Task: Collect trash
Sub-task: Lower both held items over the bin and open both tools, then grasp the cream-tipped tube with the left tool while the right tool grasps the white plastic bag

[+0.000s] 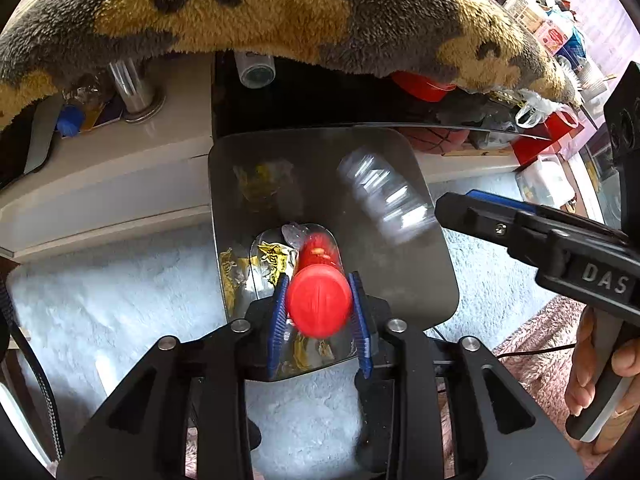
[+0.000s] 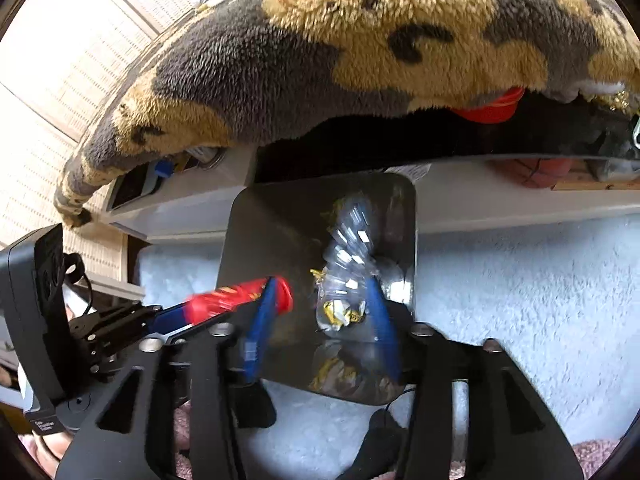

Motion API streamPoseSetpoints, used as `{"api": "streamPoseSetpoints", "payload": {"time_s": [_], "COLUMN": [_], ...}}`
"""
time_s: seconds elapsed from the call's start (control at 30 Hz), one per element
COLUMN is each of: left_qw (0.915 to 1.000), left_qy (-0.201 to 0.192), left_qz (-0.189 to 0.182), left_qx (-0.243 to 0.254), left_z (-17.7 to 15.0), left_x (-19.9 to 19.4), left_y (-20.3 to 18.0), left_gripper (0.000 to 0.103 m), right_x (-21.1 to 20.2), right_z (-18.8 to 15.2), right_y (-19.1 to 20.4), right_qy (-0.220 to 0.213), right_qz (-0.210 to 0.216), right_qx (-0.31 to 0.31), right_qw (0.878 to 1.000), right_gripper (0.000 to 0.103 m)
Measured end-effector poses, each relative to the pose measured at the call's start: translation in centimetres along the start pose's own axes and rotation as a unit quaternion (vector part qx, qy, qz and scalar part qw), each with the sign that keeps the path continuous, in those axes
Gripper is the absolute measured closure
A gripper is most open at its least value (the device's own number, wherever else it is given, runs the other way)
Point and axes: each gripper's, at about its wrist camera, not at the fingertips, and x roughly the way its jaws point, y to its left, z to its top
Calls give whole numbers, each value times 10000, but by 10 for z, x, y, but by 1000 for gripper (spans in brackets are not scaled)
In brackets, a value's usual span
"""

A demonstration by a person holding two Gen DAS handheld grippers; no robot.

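Observation:
A dark grey square trash bin (image 1: 400, 288) stands open on the pale carpet, also in the right wrist view (image 2: 256, 232). Yellow wrappers (image 1: 272, 260) lie inside. My left gripper (image 1: 320, 300) is shut on a red-capped bottle (image 1: 319, 300) held over the bin; in the right wrist view the bottle (image 2: 236, 300) is a red blur at left. A clear plastic bottle (image 1: 384, 196) is blurred in the air above the bin, just off my right gripper's tip (image 1: 452, 208). In the right wrist view it (image 2: 348, 256) sits ahead of the parted blue fingers (image 2: 380, 320) of my right gripper (image 2: 320, 312).
A brown-and-grey fleece blanket (image 1: 280, 4) hangs over a low table above the bin. Under it are a metal table leg (image 1: 132, 88), a basketball (image 1: 436, 140) and red boxes (image 1: 536, 140). A pink rug (image 1: 532, 360) lies at right.

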Motion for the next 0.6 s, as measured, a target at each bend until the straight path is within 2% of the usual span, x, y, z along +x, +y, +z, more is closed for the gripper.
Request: {"api": "streamPoseSetpoints", "payload": {"time_s": [0.07, 0.13, 0.2, 0.23, 0.27, 0.3, 0.33, 0.6], "left_qw": [10000, 9999, 9997, 9995, 9992, 9989, 9984, 9931], "left_qy": [-36, -103, -201, -272, -354, -408, -499, -1125], "left_qz": [9, 46, 121, 169, 206, 227, 261, 336], "left_qx": [-22, -13, 3, 22, 44, 54, 59, -26], "left_z": [1, 2, 4, 6, 9, 11, 14, 46], "left_x": [-3, -10, -19, -24, -32, -37, -45, -96], "left_y": [0, 0, 0, -2, -2, -3, -3, -3], "left_gripper": [63, 45, 34, 28, 24, 16, 9, 8], "right_x": [-2, -7, -14, -20, -26, -32, -40, -90], "right_z": [2, 3, 7, 9, 11, 14, 17, 55], "right_y": [0, -1, -3, -4, -4, -4, -3, 1], "right_qy": [-34, -81, -160, -247, -317, -398, -506, -1302], "right_qz": [-16, -62, -159, -248, -306, -351, -391, -590], "right_qx": [20, 29, 20, -3, -27, -59, -100, -265], "right_qw": [10000, 9999, 9997, 9994, 9990, 9986, 9979, 9894], "right_gripper": [48, 43, 26, 22, 13, 7, 4, 4]}}
